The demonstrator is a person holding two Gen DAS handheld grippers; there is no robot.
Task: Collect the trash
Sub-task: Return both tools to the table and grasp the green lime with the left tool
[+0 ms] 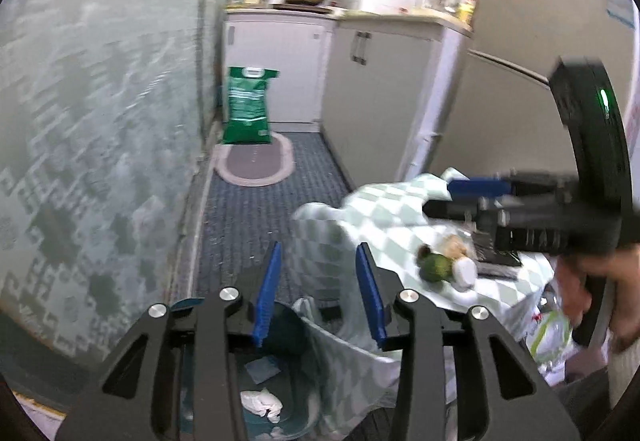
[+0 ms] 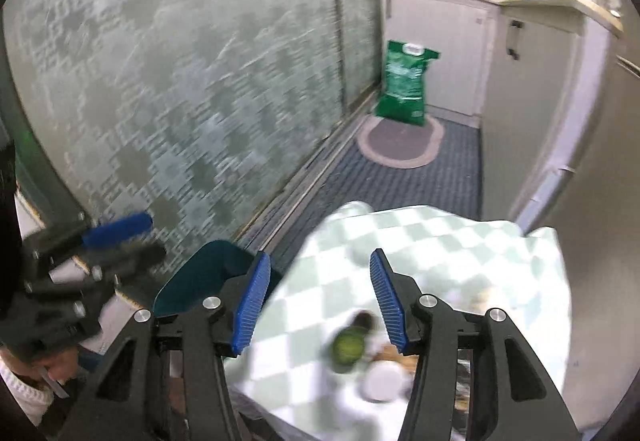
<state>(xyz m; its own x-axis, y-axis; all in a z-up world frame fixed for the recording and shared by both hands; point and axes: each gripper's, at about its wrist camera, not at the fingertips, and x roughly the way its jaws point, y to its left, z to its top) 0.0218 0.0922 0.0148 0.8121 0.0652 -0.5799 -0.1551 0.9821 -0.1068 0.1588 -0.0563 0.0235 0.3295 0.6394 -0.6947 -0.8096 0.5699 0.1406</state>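
My left gripper (image 1: 318, 293) is open and empty above a dark teal trash bin (image 1: 276, 393) that holds crumpled white tissue (image 1: 262, 403) and a paper scrap. To its right, a table with a green-white checkered cloth (image 1: 380, 209) carries a green round fruit scrap (image 1: 434, 267), a white lid-like piece (image 1: 466, 273) and brownish scraps. My right gripper (image 2: 318, 301) is open and empty above that table (image 2: 420, 241), over the green scrap (image 2: 347, 349) and a white round piece (image 2: 384, 383). The bin's rim (image 2: 204, 273) shows at left. Each gripper shows in the other's view: the right one (image 1: 460, 197) and the left one (image 2: 132, 237).
A frosted patterned glass door (image 1: 100, 121) runs along the left. A narrow blue-carpeted aisle (image 1: 256, 209) leads to an oval mat (image 1: 256, 161), a green sack (image 1: 248, 105) and white kitchen cabinets (image 1: 372, 81). A plastic bag (image 1: 548, 333) hangs at lower right.
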